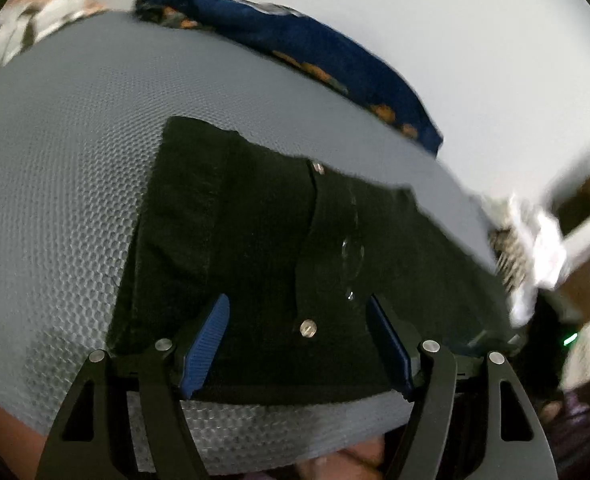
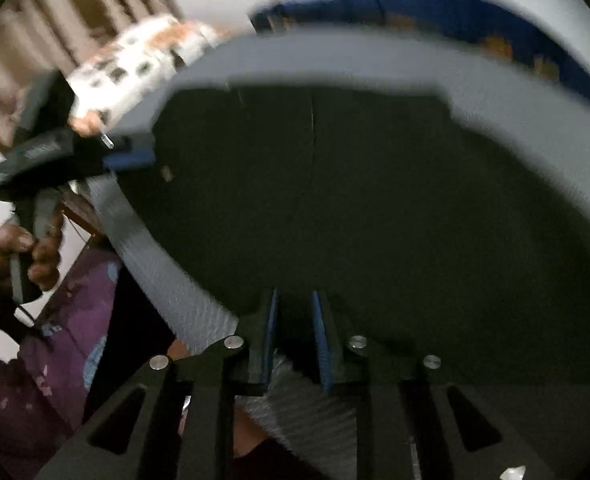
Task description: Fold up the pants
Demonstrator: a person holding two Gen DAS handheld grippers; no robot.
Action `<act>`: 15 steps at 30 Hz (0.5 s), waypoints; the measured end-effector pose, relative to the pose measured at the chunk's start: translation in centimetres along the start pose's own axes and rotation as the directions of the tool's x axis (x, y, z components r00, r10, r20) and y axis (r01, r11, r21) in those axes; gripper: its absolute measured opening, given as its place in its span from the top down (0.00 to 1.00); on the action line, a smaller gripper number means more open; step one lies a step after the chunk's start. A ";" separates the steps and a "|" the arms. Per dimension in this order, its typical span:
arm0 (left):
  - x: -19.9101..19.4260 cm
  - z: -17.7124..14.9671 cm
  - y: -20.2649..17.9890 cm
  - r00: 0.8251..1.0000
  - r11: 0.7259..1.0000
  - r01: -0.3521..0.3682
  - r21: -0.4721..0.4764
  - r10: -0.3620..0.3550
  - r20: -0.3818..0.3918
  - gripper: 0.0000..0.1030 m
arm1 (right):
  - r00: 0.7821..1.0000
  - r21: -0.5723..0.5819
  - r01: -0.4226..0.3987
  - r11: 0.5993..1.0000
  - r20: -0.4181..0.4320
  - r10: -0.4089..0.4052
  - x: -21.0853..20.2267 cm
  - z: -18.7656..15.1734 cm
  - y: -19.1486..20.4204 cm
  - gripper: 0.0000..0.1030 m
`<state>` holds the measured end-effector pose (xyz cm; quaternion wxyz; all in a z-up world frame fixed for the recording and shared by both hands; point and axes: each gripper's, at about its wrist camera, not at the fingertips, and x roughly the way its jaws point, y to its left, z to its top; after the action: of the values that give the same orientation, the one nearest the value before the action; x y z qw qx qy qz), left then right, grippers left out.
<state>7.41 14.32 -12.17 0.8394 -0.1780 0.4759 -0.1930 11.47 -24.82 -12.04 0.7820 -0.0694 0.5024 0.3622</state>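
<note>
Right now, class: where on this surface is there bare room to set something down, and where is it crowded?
Free: the grey textured mat left of the black pants, and the strip between the pants and the blue cloth. Crowded: the mat's right edge, and the near edge where the left tool hovers.

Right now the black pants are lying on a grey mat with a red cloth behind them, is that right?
Not quite: the cloth behind the pants is blue with orange marks, not red, as the left wrist view shows. The pants are black and do lie on the grey mat.
</note>
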 end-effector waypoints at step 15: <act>-4.1 2.5 4.7 0.989 0.972 0.121 -0.201 -0.102 0.103 0.30 | 0.957 0.340 -0.247 0.907 0.235 0.172 -6.0 -0.3 -5.9 0.77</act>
<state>8.33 20.69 -10.20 0.8252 -0.2993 0.4434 -0.1813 13.60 -32.22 -8.65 0.7837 0.1688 0.4848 0.3496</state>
